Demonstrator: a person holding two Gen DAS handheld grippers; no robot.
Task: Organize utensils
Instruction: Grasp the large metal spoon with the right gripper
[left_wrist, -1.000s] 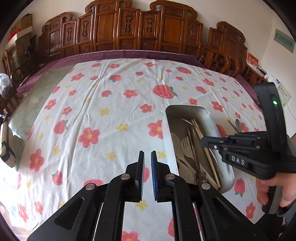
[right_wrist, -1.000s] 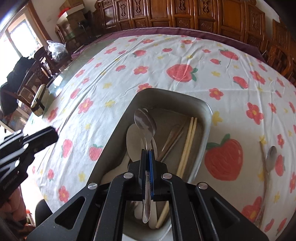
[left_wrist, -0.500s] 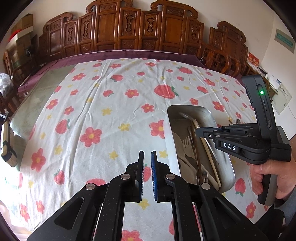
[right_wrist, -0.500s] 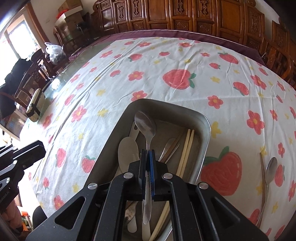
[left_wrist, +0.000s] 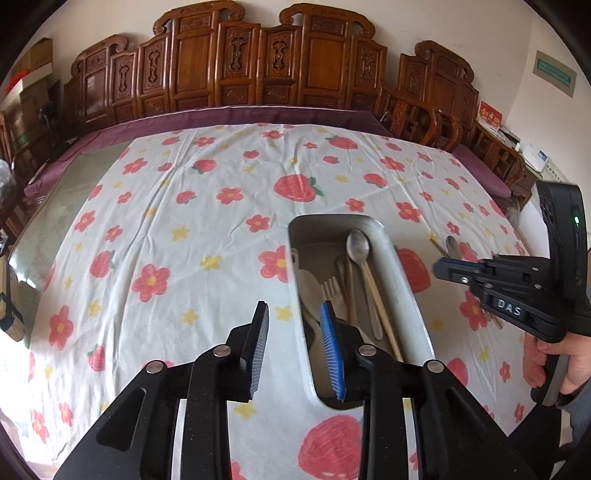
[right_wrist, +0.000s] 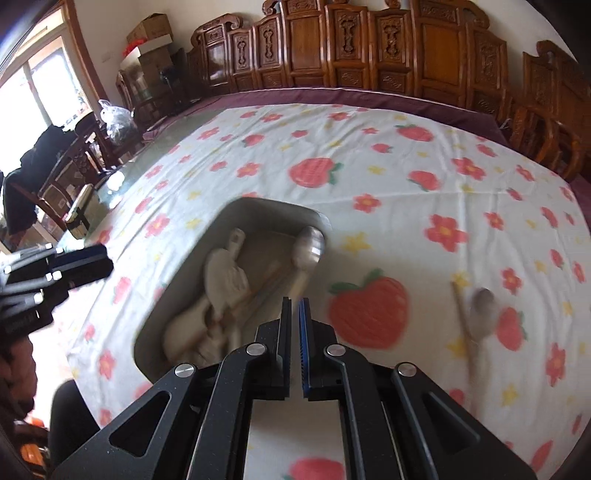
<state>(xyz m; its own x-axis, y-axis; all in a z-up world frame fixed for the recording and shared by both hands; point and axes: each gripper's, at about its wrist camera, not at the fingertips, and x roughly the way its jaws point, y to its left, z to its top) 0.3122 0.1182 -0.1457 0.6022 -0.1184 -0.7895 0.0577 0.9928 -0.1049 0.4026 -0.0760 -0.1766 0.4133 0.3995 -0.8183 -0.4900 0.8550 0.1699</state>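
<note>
A metal tray (left_wrist: 404, 280) on the flowered cloth holds a metal spoon (left_wrist: 357, 244), a fork, pale spoons and chopsticks. My left gripper (left_wrist: 293, 317) is open, its jaws astride the tray's near left rim. My right gripper (right_wrist: 294, 306) is nearly shut and empty, just right of the tray (right_wrist: 221, 225); it shows in the left wrist view (left_wrist: 443, 266). The metal spoon (right_wrist: 309, 243) lies along the tray's right side. Another spoon (right_wrist: 482, 302) and a chopstick (right_wrist: 461, 310) lie on the cloth to the right, blurred.
Carved wooden chairs (left_wrist: 258, 66) line the table's far side. The purple table edge (left_wrist: 258, 112) runs behind the cloth. A small dark box (right_wrist: 79, 210) sits at the left edge. A hand (left_wrist: 561, 365) holds the right gripper.
The right gripper let go of the metal spoon, which now lies in the tray, and moved right off the tray. The left gripper opened and moved to the tray's left rim.
</note>
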